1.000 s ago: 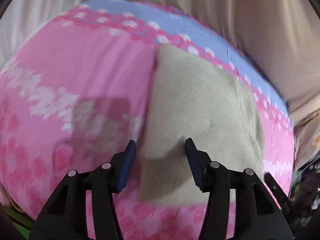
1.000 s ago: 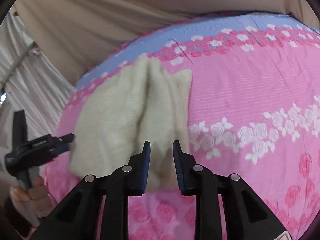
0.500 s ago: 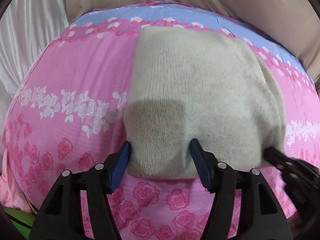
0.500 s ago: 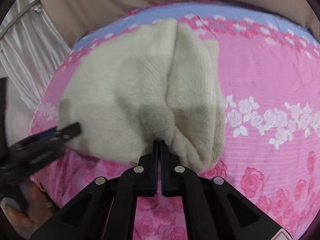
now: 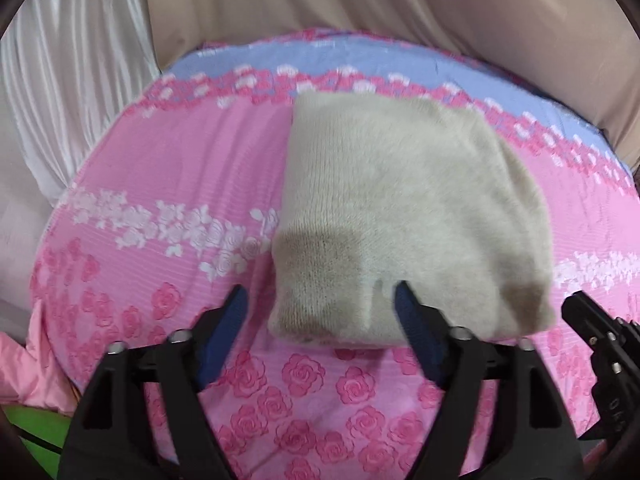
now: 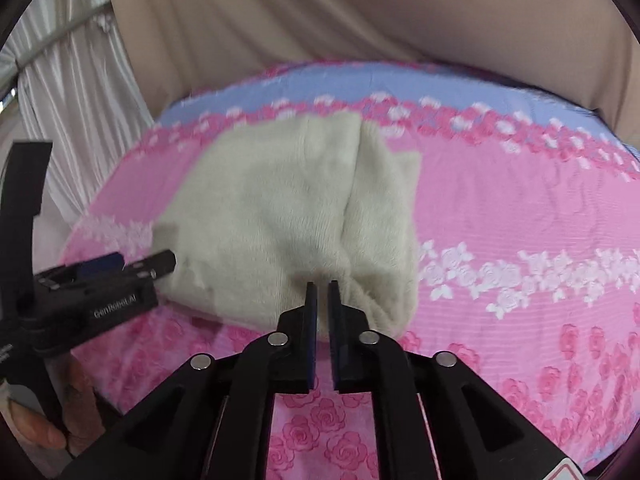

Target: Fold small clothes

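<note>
Pink bedsheet (image 5: 168, 184) with rose print covers the surface; white flower band across the middle, darker pink roses nearer the cameras, blue strip (image 5: 352, 56) along the far edge. Beige draped fabric (image 5: 400, 4) hangs behind it, in soft folds. White satin curtain (image 5: 68, 92) at left, glossy vertical pleats; right wrist view shows it too (image 6: 76, 92). Pale pink cloth (image 5: 28, 372) and a green patch (image 5: 36, 428) at lower left. Light is even, indoor.

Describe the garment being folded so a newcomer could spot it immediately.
Start at the pink rose-print bedspread with its blue far border. On it lies a folded cream knit sweater, near the two grippers. It is the only plain, fuzzy, unpatterned thing there.
</note>
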Action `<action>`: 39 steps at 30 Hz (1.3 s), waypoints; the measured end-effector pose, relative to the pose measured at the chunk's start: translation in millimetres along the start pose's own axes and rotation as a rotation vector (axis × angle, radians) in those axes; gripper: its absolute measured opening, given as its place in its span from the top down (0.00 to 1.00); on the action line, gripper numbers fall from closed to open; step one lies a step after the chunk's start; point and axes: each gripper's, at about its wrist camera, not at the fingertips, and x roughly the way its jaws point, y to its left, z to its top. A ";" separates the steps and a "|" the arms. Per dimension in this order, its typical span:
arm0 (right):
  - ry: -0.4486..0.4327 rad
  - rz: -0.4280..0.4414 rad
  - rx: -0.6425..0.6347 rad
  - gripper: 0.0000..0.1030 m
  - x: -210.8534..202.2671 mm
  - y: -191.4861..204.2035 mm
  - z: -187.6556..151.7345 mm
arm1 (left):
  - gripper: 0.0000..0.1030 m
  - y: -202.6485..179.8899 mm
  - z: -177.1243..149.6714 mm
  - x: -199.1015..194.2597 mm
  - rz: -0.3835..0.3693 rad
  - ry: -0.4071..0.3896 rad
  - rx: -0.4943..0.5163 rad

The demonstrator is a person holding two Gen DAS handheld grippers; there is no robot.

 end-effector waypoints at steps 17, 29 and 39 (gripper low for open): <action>-0.113 -0.080 0.104 0.36 -44.8 1.6 -33.6 | 0.12 -23.2 -0.7 -48.0 0.041 -0.186 0.053; -0.059 -0.044 0.092 0.35 -16.2 -15.4 -25.1 | 0.10 0.9 -3.0 -27.7 -0.018 -0.111 0.007; 0.169 0.140 0.296 0.69 90.8 -64.0 4.9 | 0.24 58.2 -0.8 80.7 -0.252 0.194 -0.250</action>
